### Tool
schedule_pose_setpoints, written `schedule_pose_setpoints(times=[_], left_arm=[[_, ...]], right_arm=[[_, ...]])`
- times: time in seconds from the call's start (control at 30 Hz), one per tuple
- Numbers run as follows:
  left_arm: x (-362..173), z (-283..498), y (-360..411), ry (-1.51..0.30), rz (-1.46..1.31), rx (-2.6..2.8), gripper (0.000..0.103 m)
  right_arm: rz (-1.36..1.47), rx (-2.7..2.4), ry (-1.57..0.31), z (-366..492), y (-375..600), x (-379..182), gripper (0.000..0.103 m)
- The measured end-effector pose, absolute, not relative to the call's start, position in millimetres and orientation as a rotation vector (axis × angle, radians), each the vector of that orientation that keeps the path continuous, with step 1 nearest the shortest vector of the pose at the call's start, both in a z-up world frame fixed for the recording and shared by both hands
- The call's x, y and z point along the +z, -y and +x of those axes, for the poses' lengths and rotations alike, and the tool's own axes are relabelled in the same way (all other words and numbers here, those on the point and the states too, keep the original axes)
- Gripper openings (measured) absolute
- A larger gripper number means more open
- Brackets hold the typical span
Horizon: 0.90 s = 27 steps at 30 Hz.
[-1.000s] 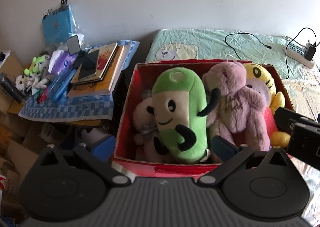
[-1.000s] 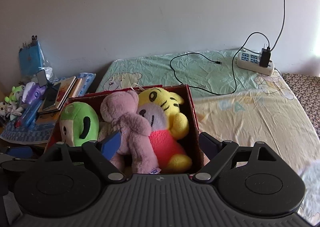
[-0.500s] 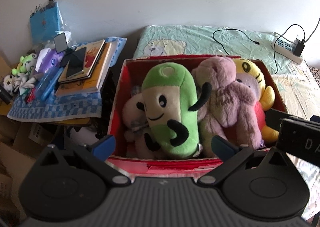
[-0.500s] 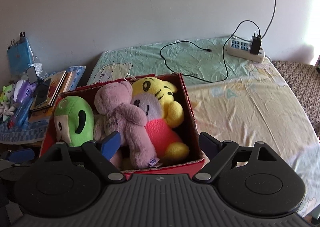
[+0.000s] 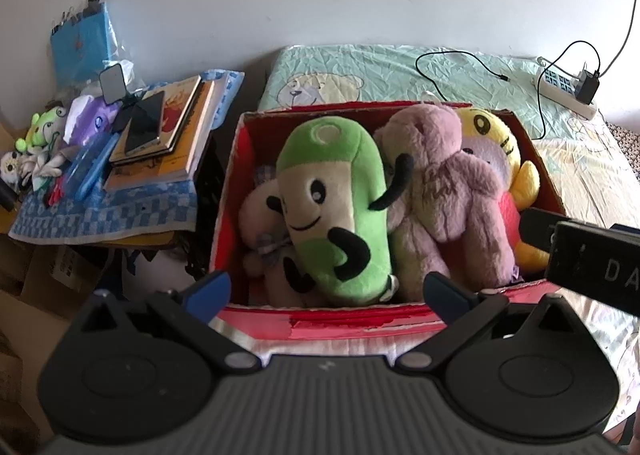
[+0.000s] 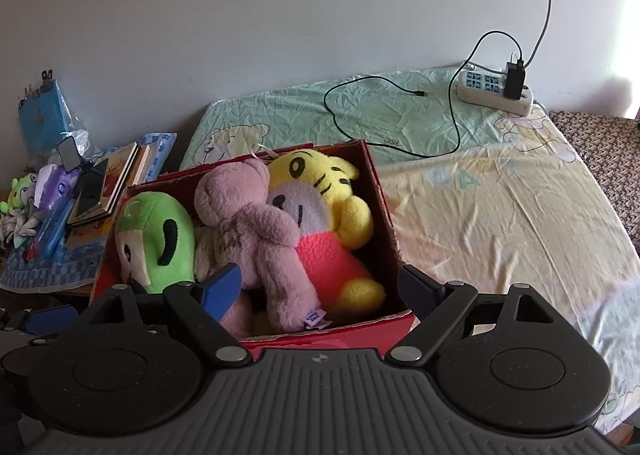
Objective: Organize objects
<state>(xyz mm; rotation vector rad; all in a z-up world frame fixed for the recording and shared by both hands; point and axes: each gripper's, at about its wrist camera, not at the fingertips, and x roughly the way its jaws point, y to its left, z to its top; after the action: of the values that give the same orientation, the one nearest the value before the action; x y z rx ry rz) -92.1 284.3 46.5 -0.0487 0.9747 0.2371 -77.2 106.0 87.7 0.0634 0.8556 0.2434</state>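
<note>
A red cardboard box (image 5: 360, 325) (image 6: 384, 211) sits on the bed, packed with plush toys. A green and cream plush (image 5: 336, 199) (image 6: 154, 239) lies at the left, a pink bear (image 5: 444, 191) (image 6: 248, 223) in the middle, and a yellow tiger in red (image 5: 504, 159) (image 6: 320, 215) at the right. A pale plush (image 5: 260, 223) is tucked under the green one. My left gripper (image 5: 326, 291) hovers open above the box's near edge. My right gripper (image 6: 320, 287) is open too, over the box's near right corner, holding nothing.
A side table with a blue checked cloth (image 5: 104, 211) holds books (image 5: 168, 135), a phone (image 5: 145, 123), pens and small plush figures (image 5: 36, 135). A power strip (image 6: 496, 91) and black cable (image 6: 392, 115) lie on the bed sheet (image 6: 500, 215), right of the box.
Both grippers have pulled back and up from the box, so it sits further away in both views. The toys have stayed in place.
</note>
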Motion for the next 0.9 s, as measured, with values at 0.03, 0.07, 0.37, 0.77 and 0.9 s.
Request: schedule_pose_setpoints(times=[0.03,0.07,0.37,0.77,0.9], left_arm=[[46.3,-92.3,-283.5,-0.973,-0.040,0.237,0.103],[46.4,-92.3,-282.4,-0.971,-0.030,0.241,0.103],[45.9,-88.6,-284.6,-0.982,-0.007,0.282,0.102],[42.4,-78.7,-286.9,-1.012,-0.012,0.282,0.102],[41.4,-76.4,-286.8,-1.014,-0.002,0.280,0.102]], right_arm=[[0.068,0.244,-0.858,-76.8,-105.4,87.3,0.088],[0.068,0.244,-0.858,-76.2,-105.1,86.9,0.088],[0.036,0.263,-0.858,-74.2,-113.1,83.5,0.088],[0.023,0.278,-0.876,-66.5,-114.5,81.5,0.088],[0.022,0.271,-0.880,-62.9,-114.3,81.2,0.088]])
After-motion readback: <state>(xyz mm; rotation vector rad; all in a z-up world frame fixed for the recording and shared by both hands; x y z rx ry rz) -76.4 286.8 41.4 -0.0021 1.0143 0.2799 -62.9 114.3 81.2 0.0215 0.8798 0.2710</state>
